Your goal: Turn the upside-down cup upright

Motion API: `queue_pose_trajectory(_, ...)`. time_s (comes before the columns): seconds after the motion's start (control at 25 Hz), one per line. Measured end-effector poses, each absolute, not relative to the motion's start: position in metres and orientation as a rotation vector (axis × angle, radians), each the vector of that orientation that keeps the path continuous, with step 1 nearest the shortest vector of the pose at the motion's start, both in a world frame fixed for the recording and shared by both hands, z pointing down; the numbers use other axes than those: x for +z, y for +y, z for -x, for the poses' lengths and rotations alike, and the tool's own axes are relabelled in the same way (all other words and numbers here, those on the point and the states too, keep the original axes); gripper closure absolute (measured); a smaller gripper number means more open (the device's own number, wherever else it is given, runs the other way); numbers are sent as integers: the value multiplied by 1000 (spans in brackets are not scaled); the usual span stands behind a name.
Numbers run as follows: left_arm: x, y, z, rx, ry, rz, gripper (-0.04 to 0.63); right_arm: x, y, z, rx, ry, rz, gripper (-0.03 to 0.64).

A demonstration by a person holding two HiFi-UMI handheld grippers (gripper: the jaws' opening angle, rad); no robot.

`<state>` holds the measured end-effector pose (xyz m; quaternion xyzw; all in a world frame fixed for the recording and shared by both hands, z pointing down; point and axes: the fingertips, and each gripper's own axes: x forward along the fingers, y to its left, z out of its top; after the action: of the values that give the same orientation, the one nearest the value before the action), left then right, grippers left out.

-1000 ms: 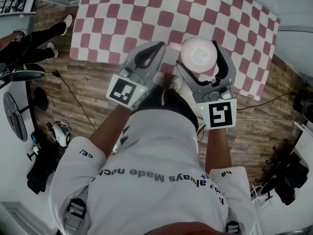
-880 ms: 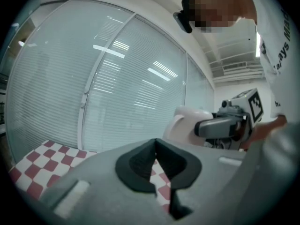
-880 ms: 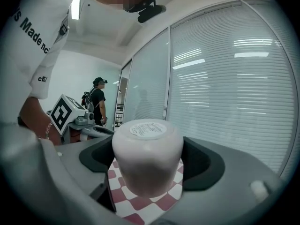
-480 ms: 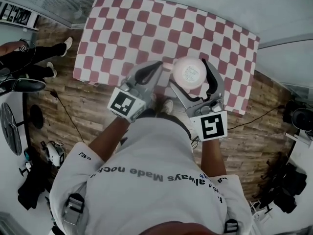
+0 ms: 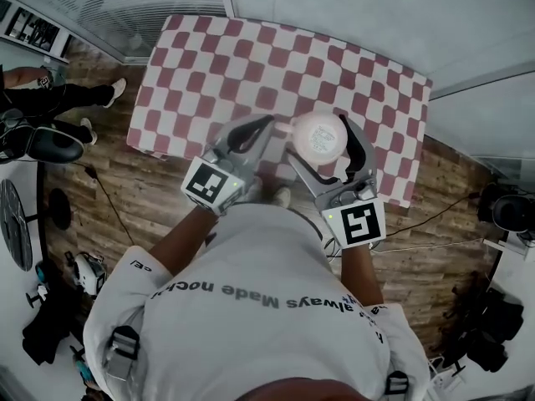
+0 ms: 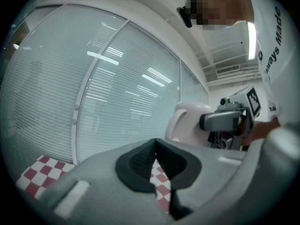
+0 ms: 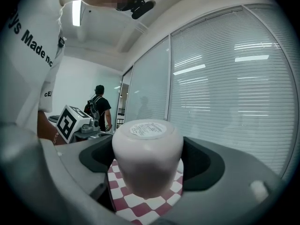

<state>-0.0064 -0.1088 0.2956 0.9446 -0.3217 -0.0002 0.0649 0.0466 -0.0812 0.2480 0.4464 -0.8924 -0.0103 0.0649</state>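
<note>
1. One pink cup (image 5: 322, 136) at the centre of the head view, base up, mouth down. It sits between the jaws of the right gripper (image 5: 320, 129), whose pads press its two sides and hold it in the air above the near edge of the table.
2. Cup contents: cannot tell. The mouth faces down and no view looks inside.
3. Round label on the upturned base, clearest in the right gripper view; the print is too small to read.
4. Cup handle juts toward frame left, close to the tip of the left gripper (image 5: 267, 122). Cannot tell whether they touch.
5. Left gripper: jaws closed together, dark pads meeting in a line, nothing between them.
6. Red-and-white checked tablecloth (image 5: 251, 57) fills the upper middle of the head view, wood floor (image 5: 159, 149) below it.
7. Hidden or cut off:
   - The wearer's white shirt (image 5: 251, 307) covers the lower frame.
   - A bystander (image 5: 75, 97) at upper left is cut by the frame edge.
   - A backpack wearer (image 7: 98, 109) at mid-left of the right gripper view is small, with back turned.
</note>
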Motion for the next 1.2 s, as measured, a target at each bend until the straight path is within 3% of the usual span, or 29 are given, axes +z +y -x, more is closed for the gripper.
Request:
queue_pose_trajectory(0.28, 296, -106, 3, -5, -976, -2845, 591, 257, -84, -74, 336, -2852, -1413, 184)
queue_pose_trajectory(0.68, 296, -98, 4, -25, -963, -2845, 591, 278, -92, -110, 1168, -2991, -1562, 184)
queue_pose_trajectory(1.2, 299, -83, 7, -34, -921, -2845, 591, 310, -94, -124, 2297, -2931, -1433, 184)
